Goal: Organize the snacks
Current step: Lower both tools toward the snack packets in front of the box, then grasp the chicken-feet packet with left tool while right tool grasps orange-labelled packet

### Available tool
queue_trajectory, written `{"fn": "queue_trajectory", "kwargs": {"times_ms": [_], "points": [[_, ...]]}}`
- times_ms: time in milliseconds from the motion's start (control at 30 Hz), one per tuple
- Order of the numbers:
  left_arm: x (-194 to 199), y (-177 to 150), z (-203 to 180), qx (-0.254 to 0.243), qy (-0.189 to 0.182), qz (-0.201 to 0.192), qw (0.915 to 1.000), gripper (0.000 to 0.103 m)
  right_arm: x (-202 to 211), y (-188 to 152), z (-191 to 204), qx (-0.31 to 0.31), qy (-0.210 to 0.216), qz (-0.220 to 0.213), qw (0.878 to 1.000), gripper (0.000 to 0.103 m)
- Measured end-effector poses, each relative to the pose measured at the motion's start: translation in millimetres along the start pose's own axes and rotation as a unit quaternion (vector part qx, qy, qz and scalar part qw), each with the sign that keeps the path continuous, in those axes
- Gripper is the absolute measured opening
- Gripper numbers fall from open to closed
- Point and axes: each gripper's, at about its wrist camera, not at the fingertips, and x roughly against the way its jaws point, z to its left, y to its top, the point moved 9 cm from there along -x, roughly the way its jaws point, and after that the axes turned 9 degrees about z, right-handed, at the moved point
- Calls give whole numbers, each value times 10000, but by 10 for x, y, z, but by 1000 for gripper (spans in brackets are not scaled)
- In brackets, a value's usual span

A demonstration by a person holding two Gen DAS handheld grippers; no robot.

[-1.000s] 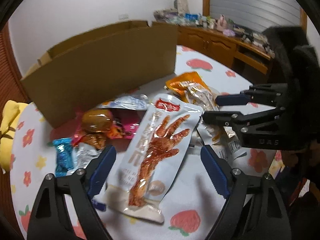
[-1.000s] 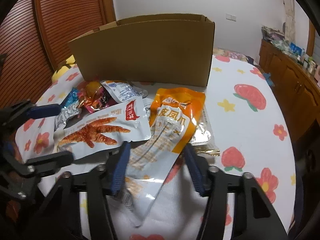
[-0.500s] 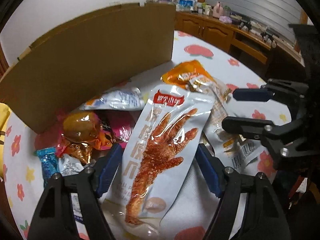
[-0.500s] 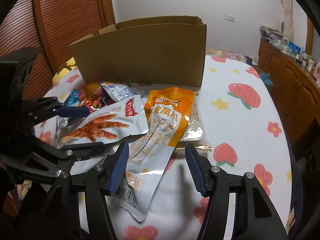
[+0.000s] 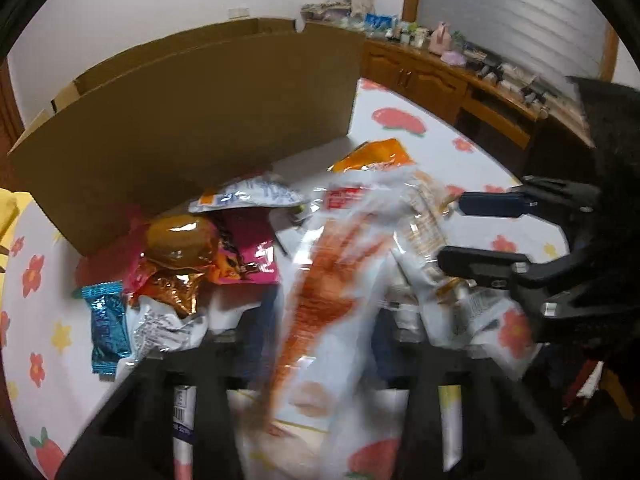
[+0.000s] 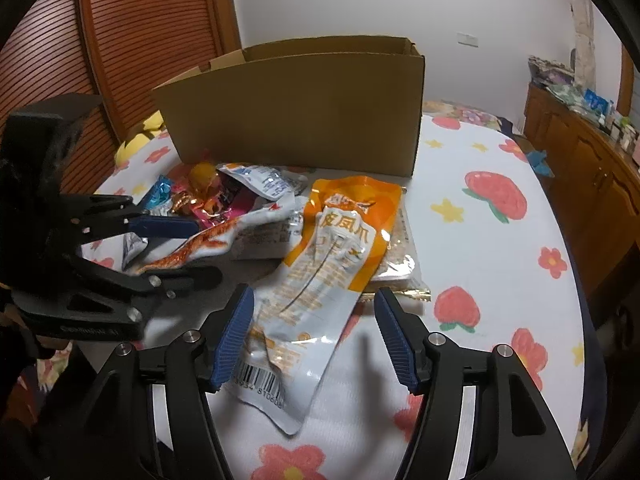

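A white packet with a red chicken foot printed on it (image 5: 332, 280) sits buckled and blurred between the fingers of my left gripper (image 5: 320, 332). Those jaws are closing and the pads squeeze its sides. From the right wrist view the same packet (image 6: 216, 240) is crumpled in the left gripper (image 6: 208, 250). An orange and white packet (image 6: 340, 248) lies flat on the tablecloth between the jaws of my right gripper (image 6: 314, 338). These jaws are opening and the right pad stands off it. The right gripper (image 5: 452, 232) shows at the right of the left wrist view.
A tall open cardboard box (image 6: 300, 120) stands behind the snack pile. A pink packet (image 5: 248, 248), a blue candy (image 5: 106, 320) and a white-blue pouch (image 5: 248, 196) lie in front of it. A flat clear packet (image 6: 400, 256) sits under the orange one. A wooden sideboard (image 6: 580, 152) runs along the right.
The left jaws have narrowed onto the chicken-foot packet, which has bent up off the cloth. The right jaws have widened around the orange packet.
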Motion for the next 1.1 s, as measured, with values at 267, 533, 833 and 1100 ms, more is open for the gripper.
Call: {"fn": "queue_trajectory", "kwargs": {"times_ms": [267,533,833,1100], "points": [[104,85,117,197,15,-147,9997,16,-170,93,44,75,-145,204,9997,65],[77,101,142,201,60,-152,9997,16,-324,216,-4,59,-377,401,9985,67],[152,47,129,293,135,-237,9992,15,-337,218,29,467,-814,422,9947,55],[209,40,157,350,172,-300,9988,14,-258,222,22,492,-703,381,9956,42]]}}
